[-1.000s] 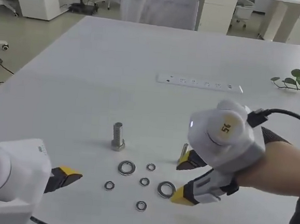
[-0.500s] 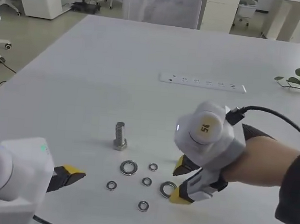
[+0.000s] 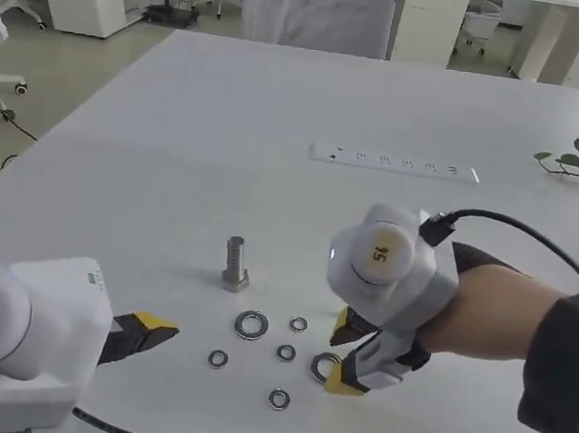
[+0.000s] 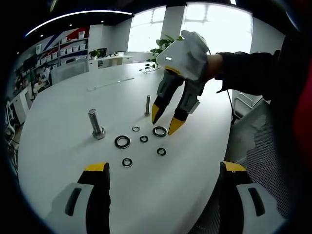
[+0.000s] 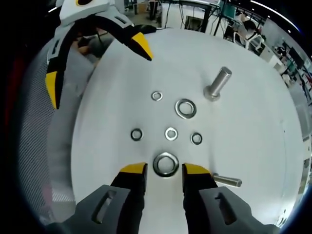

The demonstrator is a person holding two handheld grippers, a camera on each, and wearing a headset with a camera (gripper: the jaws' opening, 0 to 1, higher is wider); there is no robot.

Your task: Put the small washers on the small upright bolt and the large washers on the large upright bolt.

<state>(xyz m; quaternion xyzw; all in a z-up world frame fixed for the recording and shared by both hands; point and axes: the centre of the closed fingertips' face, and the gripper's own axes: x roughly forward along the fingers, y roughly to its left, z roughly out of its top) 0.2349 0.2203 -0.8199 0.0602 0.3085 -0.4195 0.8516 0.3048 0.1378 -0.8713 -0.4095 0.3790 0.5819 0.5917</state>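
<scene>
The fingers of the right gripper are apart and they hold nothing. Their yellow tips are low over the white table, one on each side of a large washer, which lies flat between them. I cannot tell if a tip touches it. The left gripper is wide open and also holds nothing. It is at the near left part of the table in the head view, well apart from the washers.

All the task's things are of silver-grey metal. The large washer between the tips is a flat, thick ring with a wide round hole. A second large washer of the same look lies flat near the foot of the large bolt. This bolt stands upright on its hexagonal head, with the threaded shaft pointing up. The four small washers are thin little rings. Three of them lie in a loose row between the two large washers, and the fourth lies farther out, toward the left gripper. All six washers lie flat on the table. The small bolt is much thinner than the large one. It is just beside one finger of the right gripper, and in the left gripper view it stands upright beyond the washers.

A white power strip lies farther back on the table, well apart from the bolts.
</scene>
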